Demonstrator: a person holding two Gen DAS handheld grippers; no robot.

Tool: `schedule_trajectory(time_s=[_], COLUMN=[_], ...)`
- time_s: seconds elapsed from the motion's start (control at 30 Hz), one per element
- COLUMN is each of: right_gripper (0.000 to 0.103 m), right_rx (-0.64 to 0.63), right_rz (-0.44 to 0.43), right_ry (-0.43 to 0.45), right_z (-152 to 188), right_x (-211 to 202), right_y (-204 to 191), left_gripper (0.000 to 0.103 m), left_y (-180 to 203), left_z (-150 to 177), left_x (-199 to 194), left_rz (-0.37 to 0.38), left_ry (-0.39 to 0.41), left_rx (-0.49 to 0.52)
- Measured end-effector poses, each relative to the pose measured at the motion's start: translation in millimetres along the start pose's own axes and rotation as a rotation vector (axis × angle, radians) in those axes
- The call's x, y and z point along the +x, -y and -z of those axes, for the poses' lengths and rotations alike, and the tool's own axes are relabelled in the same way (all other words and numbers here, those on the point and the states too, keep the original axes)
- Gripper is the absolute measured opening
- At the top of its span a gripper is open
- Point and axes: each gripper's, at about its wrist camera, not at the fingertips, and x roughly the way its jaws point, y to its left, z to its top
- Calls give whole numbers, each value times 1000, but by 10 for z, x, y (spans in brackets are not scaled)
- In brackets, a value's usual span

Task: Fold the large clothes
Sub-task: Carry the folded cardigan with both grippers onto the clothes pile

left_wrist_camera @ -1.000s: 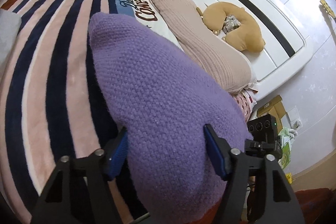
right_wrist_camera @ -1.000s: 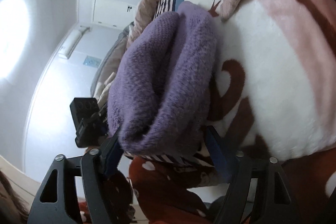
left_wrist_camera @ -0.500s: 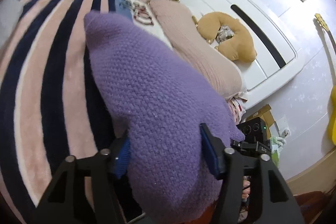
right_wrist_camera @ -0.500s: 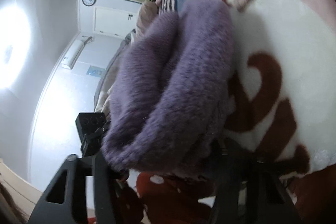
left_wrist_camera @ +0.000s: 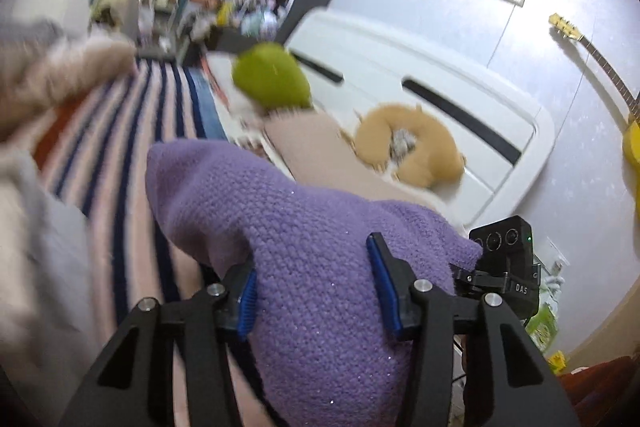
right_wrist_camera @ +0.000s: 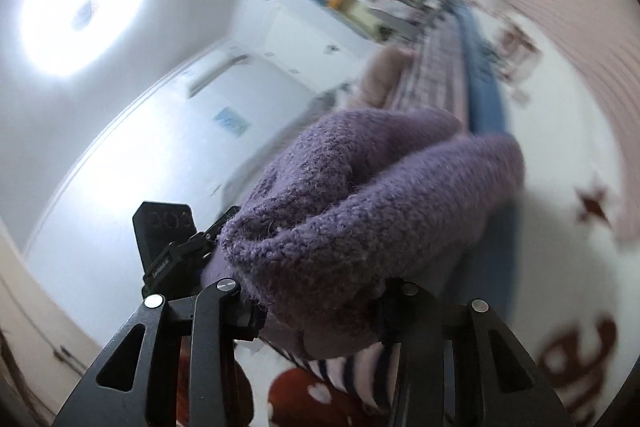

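Note:
A thick purple knit sweater point(left_wrist_camera: 304, 227) is folded into a bundle and held off the striped blanket point(left_wrist_camera: 120, 131). My left gripper point(left_wrist_camera: 314, 287) is shut on one end of it, the blue pads pressing into the knit. My right gripper point(right_wrist_camera: 320, 303) is shut on the other end of the sweater point(right_wrist_camera: 360, 203), which bulges over the fingers and hides their tips. Each view shows the other gripper's black camera box behind the bundle.
A pink knit garment point(left_wrist_camera: 320, 151), a green cushion point(left_wrist_camera: 272, 75), a tan neck pillow point(left_wrist_camera: 412, 147) and the white headboard point(left_wrist_camera: 440, 99) lie ahead. A grey-pink pile point(left_wrist_camera: 36, 187) sits at left. A guitar point(left_wrist_camera: 600, 67) leans on the wall.
Both grippers have lifted the sweater off the bed and tilted upward; the views now show more of the room and ceiling. Both jaws have closed in on the bundle.

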Motion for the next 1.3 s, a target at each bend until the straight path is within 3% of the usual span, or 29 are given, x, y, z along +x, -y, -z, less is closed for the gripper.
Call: schedule_trajectory(time_s=[0.23, 0.37, 0.5, 0.63, 0.7, 0.8, 0.9, 0.97, 1.1, 1.3], right_gripper=[34, 33, 33, 33, 33, 34, 33, 33, 34, 44], right_rx=[-162, -246, -275, -236, -207, -210, -284, -288, -282, -251], right_rz=[-191, -264, -235, -114, -107, -168, -140, -147, -167, -161], right_ry=[-61, -100, -188, -358, -386, -394, -392, -380, -394, -423], right_z=[-400, -480, -319, 208, 385, 490, 521, 373, 431, 420], right_x=[1068, 1779, 2560, 3337, 3477, 3493, 3497, 3657, 3649, 3547], right_y=[-1073, -1705, -1961, -1672, -1522, -1504, -1711, -1701, -1705, -1551], left_gripper=[46, 46, 46, 46, 47, 48, 48, 48, 49, 68], left_y=[-188, -457, -1147, -2105, -2492, -2632, -2575, -2575, -2544, -2312], left_z=[-684, -936, -908, -492, -230, -107, -128, -173, -195, -109], left_x=[-1432, -2150, -2502, -2364, -2400, -2564, -2607, -2657, -2710, -2710], left_rz=[-161, -253, -391, -475, -391, -330, -367, -372, -405, -455], left_ry=[205, 274, 250, 134, 171, 228, 216, 223, 201, 223], left_rx=[115, 130, 50, -150, -264, -286, -255, -261, -269, -244])
